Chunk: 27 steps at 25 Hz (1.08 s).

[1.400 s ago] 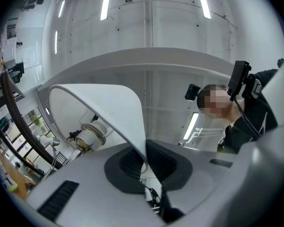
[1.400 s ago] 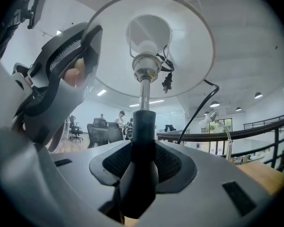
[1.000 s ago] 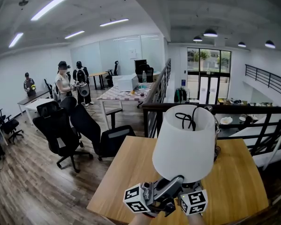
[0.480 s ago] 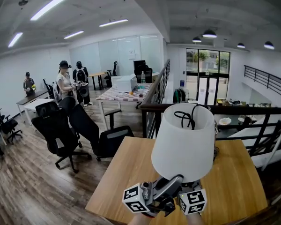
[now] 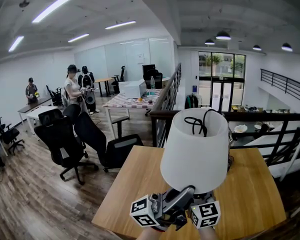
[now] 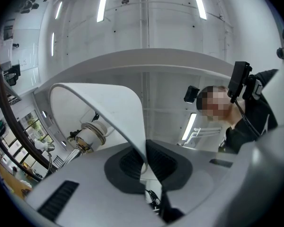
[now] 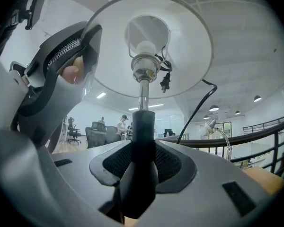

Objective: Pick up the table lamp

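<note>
A table lamp with a white shade (image 5: 195, 151) is held up above the wooden table (image 5: 250, 194), its black cord looped over the shade's top. My left gripper (image 6: 144, 162) points upward and is shut on the shade's lower rim, which runs thin between its pads. In the head view this left gripper (image 5: 190, 190) reaches the shade from below. My right gripper (image 7: 142, 162) lies level, shut on the lamp's black stem (image 7: 142, 126) under the bulb socket (image 7: 144, 65). In the head view only its marker cube (image 5: 206, 215) shows; its jaws are hidden under the shade.
A dark railing (image 5: 160, 115) runs behind the table, with a drop beyond it. Black office chairs (image 5: 65, 139) stand on the wood floor at left. People (image 5: 72, 86) stand far back. A silver desk lamp (image 7: 217, 129) stands at the right.
The lamp and both grippers have kept almost still. A person at the back has stepped slightly to the right.
</note>
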Tool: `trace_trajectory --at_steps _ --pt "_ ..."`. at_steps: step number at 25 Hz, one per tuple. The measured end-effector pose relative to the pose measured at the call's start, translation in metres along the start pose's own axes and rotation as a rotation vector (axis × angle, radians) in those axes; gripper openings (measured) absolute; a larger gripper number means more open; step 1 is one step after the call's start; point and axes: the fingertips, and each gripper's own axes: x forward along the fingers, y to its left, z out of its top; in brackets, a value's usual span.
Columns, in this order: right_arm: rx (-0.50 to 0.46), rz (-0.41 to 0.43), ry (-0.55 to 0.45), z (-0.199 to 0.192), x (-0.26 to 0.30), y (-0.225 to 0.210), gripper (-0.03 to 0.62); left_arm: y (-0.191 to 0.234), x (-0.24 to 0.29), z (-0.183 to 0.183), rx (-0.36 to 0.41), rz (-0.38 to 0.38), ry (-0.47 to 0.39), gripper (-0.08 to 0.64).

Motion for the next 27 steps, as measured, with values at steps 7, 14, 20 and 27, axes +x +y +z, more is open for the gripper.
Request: trace_trajectory --at_steps 7,14,20,27 --pt "0.001 -0.004 0.000 -0.003 -0.004 -0.002 0.153 -0.002 0.000 -0.007 0.000 0.002 0.008 0.015" --pt "0.003 -0.009 -0.004 -0.001 -0.007 -0.001 0.155 -0.006 0.002 -0.007 -0.003 -0.003 0.012 0.015" --pt "0.002 -0.012 -0.003 -0.002 -0.012 -0.003 0.153 -0.009 0.003 -0.012 -0.006 -0.008 0.017 0.015" --pt "-0.005 -0.019 -0.003 -0.002 -0.018 -0.005 0.154 -0.013 0.004 -0.016 -0.015 -0.012 0.019 0.014"
